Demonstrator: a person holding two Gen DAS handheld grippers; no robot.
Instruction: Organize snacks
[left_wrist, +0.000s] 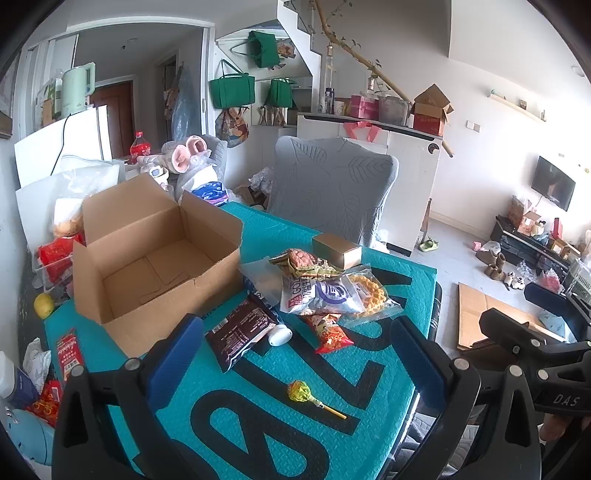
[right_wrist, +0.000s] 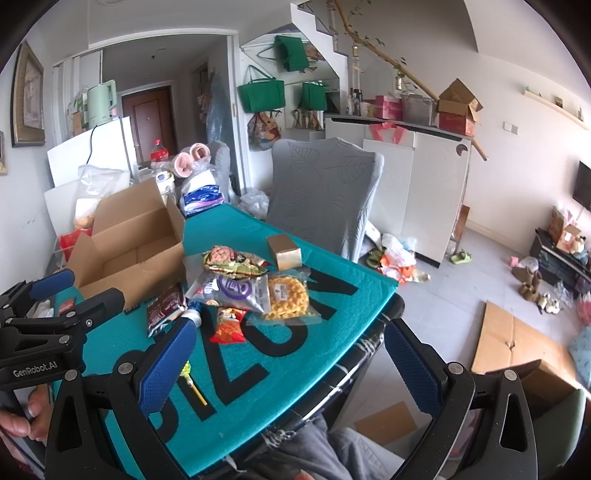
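- Left wrist view: the left gripper (left_wrist: 295, 354) hangs at the bottom centre of the frame, its 2 blue-padded fingers (left_wrist: 177, 354) spread wide with nothing between them.
- An open cardboard box (left_wrist: 155, 258) stands at centre left on the teal mat (left_wrist: 258, 424) that covers the bench; its flaps are up and its floor is bare.
- Just right of the box lies a heap of snack packets: a dark brown packet (left_wrist: 240, 332), a white and purple bag (left_wrist: 321, 295), a clear bag of yellow waffle snacks (left_wrist: 369, 291), a red and orange packet (left_wrist: 332, 334) and a green peanut packet (left_wrist: 303, 262).
- A small gold box (left_wrist: 337, 249) sits behind the heap, toward the grey covered chair (left_wrist: 332, 184).
- A lollipop (left_wrist: 306, 395) in a yellow-green wrapper lies alone on the mat in the lower centre, between the fingers in the frame.
- The right gripper's black body (left_wrist: 535, 350) shows at lower right.
- Right wrist view: the right gripper (right_wrist: 291, 369) fills the bottom of the frame, fingers (right_wrist: 413, 365) spread wide and empty, out over the bench's near right edge.
- The same cardboard box (right_wrist: 125, 243) is at centre left and the snack heap, with the waffle bag (right_wrist: 288, 297) uppermost at its right, at centre.
- The lollipop (right_wrist: 192, 384) peeks out beside the left finger.
- The left gripper (right_wrist: 55, 306) and a hand (right_wrist: 22, 417) appear at the left edge.
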